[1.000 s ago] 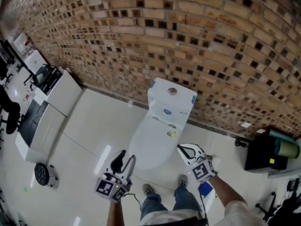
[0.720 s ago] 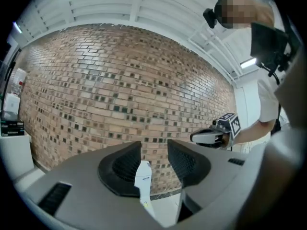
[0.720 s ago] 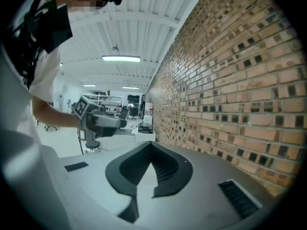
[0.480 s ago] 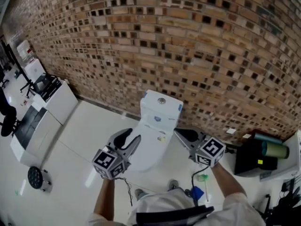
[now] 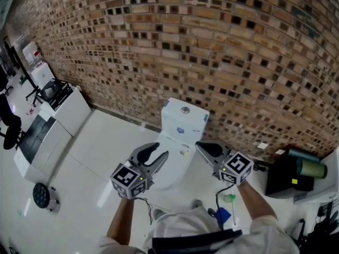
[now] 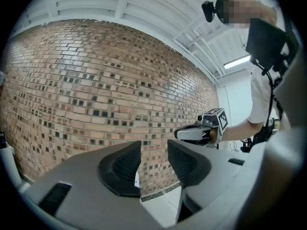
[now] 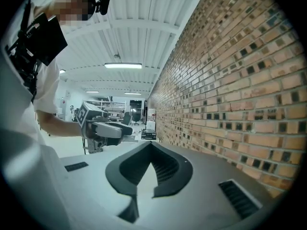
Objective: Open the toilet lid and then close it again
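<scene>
The toilet lid [image 5: 177, 162] lies flat on the bowl, in front of the brick wall [image 5: 212, 46] and just below my tongs. Nothing touches it, so I judge the open-and-close is either all ahead or already finished; the views do not settle which. I hold both hands up, 1 on each side of the bowl, pointing about level at the wall. The left tongs [image 5: 157, 156] stand spread with nothing between them. The right tongs [image 5: 203, 148] are pressed together, empty.
</scene>
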Motion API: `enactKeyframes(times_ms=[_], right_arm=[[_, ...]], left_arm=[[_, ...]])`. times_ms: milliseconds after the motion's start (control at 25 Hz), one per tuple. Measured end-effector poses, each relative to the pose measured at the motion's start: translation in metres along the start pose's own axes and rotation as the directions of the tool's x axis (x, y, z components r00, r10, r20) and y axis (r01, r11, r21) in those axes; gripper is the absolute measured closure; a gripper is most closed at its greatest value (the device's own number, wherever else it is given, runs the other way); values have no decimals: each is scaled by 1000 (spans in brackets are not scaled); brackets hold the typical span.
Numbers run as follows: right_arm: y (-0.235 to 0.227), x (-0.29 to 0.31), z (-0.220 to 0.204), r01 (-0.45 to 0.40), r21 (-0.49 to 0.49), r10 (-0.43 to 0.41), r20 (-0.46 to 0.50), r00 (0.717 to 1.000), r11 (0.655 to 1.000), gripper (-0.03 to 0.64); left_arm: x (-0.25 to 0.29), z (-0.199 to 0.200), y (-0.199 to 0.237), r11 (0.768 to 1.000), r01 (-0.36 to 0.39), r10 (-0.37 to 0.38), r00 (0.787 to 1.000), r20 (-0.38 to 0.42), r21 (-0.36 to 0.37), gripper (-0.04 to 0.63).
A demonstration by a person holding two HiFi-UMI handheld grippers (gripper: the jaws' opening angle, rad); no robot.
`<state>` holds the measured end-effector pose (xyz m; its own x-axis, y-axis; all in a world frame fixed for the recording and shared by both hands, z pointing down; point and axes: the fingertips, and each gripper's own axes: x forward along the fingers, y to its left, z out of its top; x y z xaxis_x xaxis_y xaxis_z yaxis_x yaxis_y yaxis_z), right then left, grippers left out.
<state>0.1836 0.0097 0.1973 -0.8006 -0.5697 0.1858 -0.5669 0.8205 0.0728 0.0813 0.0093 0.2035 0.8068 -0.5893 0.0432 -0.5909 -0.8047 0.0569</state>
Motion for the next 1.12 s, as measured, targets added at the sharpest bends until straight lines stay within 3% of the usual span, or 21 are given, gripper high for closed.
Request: enactKeyframes(times_ms=[160,400,560,720,880,1120], right_arm=[[1,3,-2,-3,11,3,-2,1000,1000,597],[13,11,-7,10,27,-9,-18,1000,1000,599],[20,14,-10,82,61,-81,-20,996,995,601],[44,16,-28,179,87,-176,-42,984,980,602],[88,18,-44,205,82,-198,-81,977,975,604],[151,26,-44,258,51,-253,-84,964,965,606]], left_arm=[[-4,-5,6,999,-31,31,999,-26,-12,465],[-20,2,15,996,-53,59,995,76,-76,460],[-38,3,25,997,-36,43,995,94,-71,460],[-64,-9,37,999,6,-3,998,64,-42,460],[-102,-30,45,1000,2,-2,1000,20,4,460],[-172,-74,58,1000,5,-5,999,-36,-13,460]])
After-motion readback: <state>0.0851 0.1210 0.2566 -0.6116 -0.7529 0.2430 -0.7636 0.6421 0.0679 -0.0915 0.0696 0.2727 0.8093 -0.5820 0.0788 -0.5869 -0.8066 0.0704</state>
